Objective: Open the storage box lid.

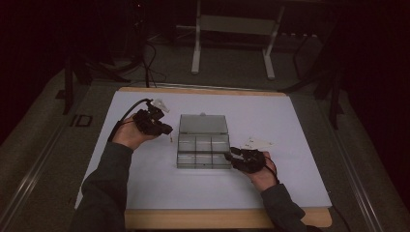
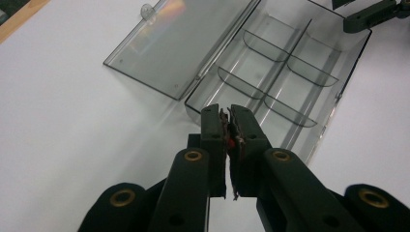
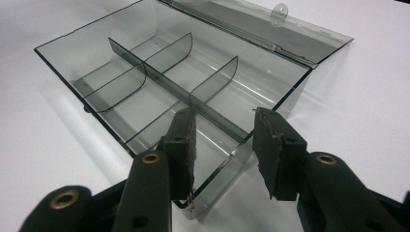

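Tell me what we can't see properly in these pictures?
- The small red thing pinched in the left gripper: the left gripper view shows just a sliver between shut jaws.
- The clear plastic compartment box: its near corner sits behind the right gripper in the right gripper view.
- High view: too dim for small details.

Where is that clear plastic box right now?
The clear plastic box lies open mid-table in the high view, lid flat behind it, between the left gripper and the right gripper, which straddles its near right corner.

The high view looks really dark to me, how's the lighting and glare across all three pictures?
High view: dim, surroundings nearly black, clear box low-contrast. Left gripper view: bright, with rainbow glare on the open lid. Right gripper view: bright, white table nearly washed out, near jaws soft.
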